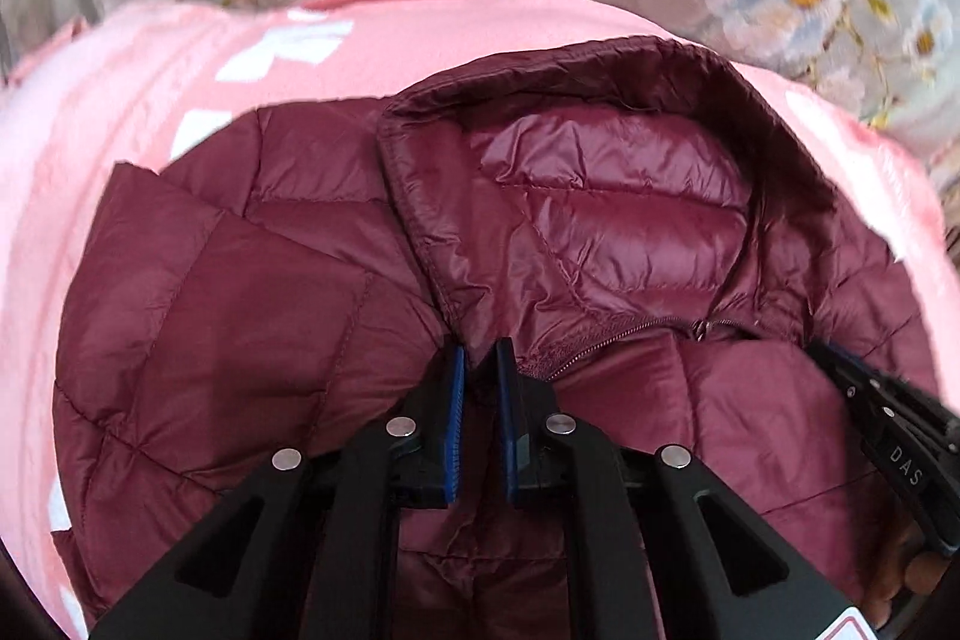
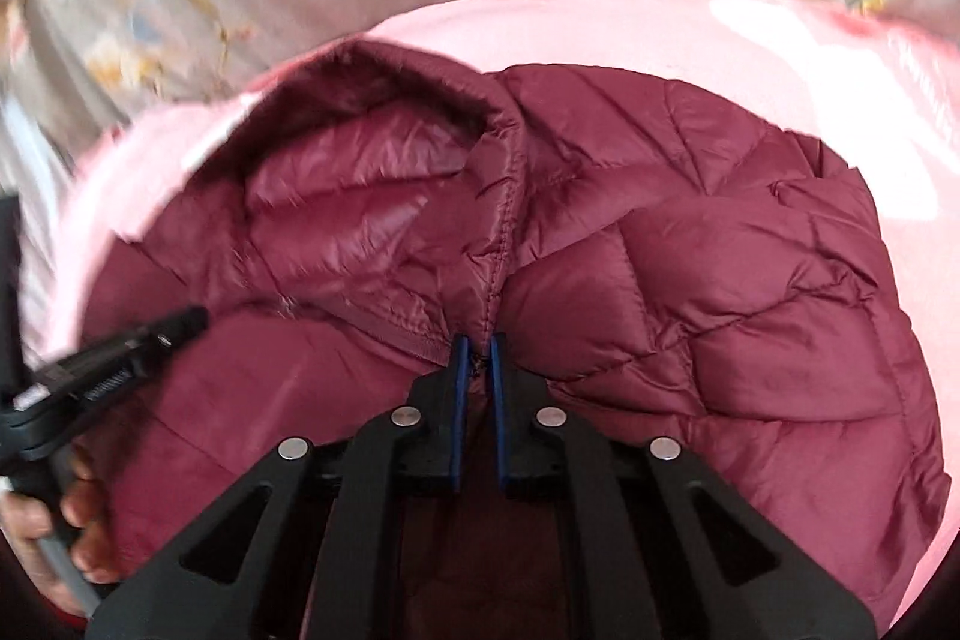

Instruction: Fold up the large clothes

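A maroon quilted jacket (image 1: 288, 280) lies on a pink blanket (image 1: 90, 130), hood (image 1: 600, 196) at twelve o'clock. Left gripper (image 1: 478, 370) and right gripper (image 2: 478, 358) each pinch its fabric, nearly closed.

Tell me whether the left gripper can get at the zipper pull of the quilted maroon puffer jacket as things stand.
Probably not right away. The left gripper is shut on the quilted maroon puffer jacket at the collar edge. The small metal zipper pull lies uncovered just to its right, so the gripper would have to let go first.

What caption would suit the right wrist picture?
Right hand-held gripper pinches a maroon puffer jacket beside its collar, over a pink blanket.
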Tool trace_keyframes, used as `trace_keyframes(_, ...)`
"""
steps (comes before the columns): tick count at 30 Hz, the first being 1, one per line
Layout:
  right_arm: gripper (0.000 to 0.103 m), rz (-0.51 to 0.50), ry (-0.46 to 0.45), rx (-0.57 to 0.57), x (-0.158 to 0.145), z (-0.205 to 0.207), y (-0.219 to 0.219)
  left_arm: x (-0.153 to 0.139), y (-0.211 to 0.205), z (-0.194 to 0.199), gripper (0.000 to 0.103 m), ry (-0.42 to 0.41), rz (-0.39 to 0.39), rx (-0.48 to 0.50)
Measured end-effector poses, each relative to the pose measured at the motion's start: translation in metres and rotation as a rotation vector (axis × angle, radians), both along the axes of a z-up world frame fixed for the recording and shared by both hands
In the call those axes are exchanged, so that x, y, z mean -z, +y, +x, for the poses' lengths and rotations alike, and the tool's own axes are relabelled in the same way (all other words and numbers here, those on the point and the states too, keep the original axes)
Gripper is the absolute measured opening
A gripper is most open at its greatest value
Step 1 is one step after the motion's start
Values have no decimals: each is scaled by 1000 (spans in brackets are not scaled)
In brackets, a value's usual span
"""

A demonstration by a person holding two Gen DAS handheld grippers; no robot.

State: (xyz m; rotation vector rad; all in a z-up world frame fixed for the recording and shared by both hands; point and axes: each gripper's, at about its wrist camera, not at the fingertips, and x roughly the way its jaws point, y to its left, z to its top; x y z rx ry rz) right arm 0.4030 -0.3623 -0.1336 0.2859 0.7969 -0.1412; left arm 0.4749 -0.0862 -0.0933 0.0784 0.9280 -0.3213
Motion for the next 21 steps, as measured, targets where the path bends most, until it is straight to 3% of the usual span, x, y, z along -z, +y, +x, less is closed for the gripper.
trace_keyframes(2,6,-54,1,2,2,0,5,3,-7,-6,11,-57,49,1)
trace_keyframes(5,6,-50,0,6,3,0,3,4,-14,-10,11,-100,110,-2)
trace_keyframes(15,7,5,-5,-6,-4,-16,-1,-7,0,-18,19,-83,75,4)
trace_keyframes(21,11,87,-70,28,-36,-22,-31,-43,25,-3,22,-103,64,-32)
